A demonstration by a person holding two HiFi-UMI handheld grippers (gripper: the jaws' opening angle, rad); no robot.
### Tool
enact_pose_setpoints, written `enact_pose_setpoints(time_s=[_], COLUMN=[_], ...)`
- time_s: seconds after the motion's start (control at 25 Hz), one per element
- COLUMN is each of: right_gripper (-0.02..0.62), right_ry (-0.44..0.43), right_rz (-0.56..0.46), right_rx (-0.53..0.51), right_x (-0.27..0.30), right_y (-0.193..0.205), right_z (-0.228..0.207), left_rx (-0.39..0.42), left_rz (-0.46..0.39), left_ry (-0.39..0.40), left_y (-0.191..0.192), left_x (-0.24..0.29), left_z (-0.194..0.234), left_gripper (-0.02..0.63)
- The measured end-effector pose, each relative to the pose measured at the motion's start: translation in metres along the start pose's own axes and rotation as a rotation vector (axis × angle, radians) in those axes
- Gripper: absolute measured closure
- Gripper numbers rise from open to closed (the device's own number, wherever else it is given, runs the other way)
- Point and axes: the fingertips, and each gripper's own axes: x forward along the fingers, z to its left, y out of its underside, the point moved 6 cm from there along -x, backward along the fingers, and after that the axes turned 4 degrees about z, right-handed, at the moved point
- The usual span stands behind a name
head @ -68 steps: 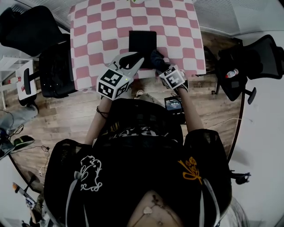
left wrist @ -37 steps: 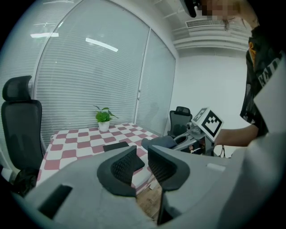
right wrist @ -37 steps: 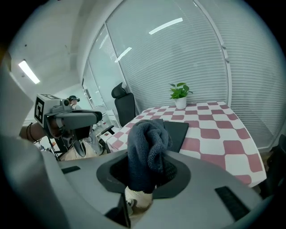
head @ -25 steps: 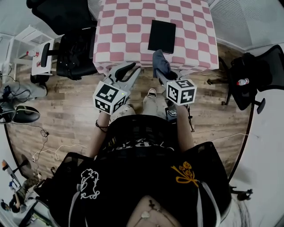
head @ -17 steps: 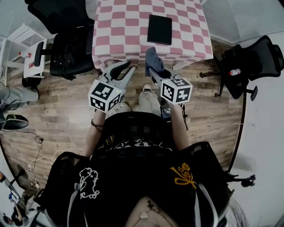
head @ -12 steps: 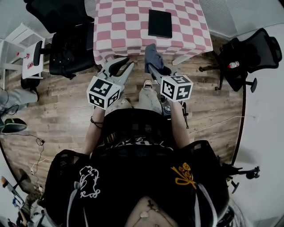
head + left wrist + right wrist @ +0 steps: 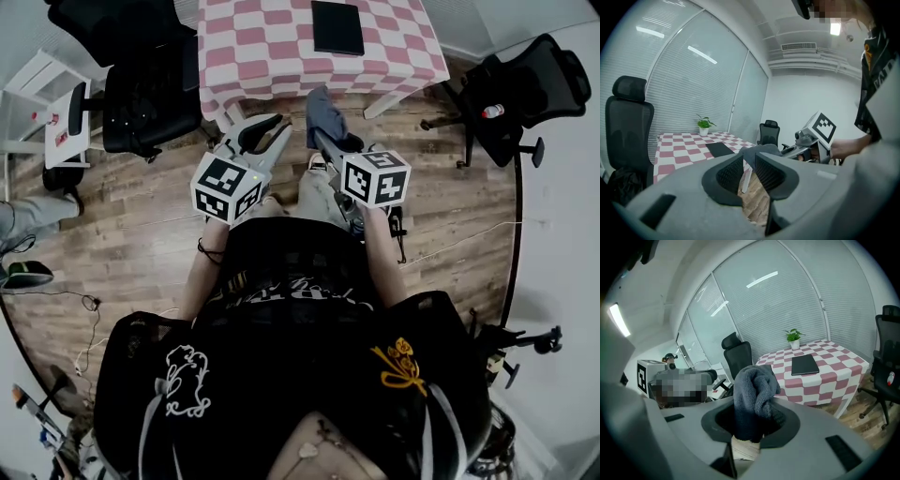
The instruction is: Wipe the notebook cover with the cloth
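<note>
The black notebook (image 7: 337, 26) lies flat on the pink checked table (image 7: 272, 47), far ahead of both grippers; it also shows in the left gripper view (image 7: 719, 149) and the right gripper view (image 7: 804, 365). My right gripper (image 7: 323, 141) is shut on the bunched grey cloth (image 7: 323, 111), which sticks up between its jaws (image 7: 754, 394). It hangs over the wooden floor, short of the table's near edge. My left gripper (image 7: 272, 127) is beside it, jaws drawn together to a thin slit with nothing held (image 7: 749, 164).
Black office chairs stand left of the table (image 7: 150, 94) and at the right (image 7: 525, 84). A white shelf unit (image 7: 56, 122) is at the far left. A small potted plant (image 7: 793, 336) stands on the table's far side. Wooden floor lies below the grippers.
The person has backed away from the table. Both grippers came off the notebook and now hang over the floor, the right one still carrying the cloth.
</note>
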Motion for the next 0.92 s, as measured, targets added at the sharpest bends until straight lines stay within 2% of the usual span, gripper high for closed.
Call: enact_pose_setpoints(time_s=[0.92], right_gripper=[0.505], right_ry=[0.038], right_rz=[-0.019], right_rx=[0.022], right_x=[-0.026], right_y=[0.022], right_z=[-0.001], left_rx=[0.017], left_rz=[0.043], left_ry=[0.054], left_y=[0.018], left_x=[0.001], left_z=[-0.034], left_gripper=[0.532])
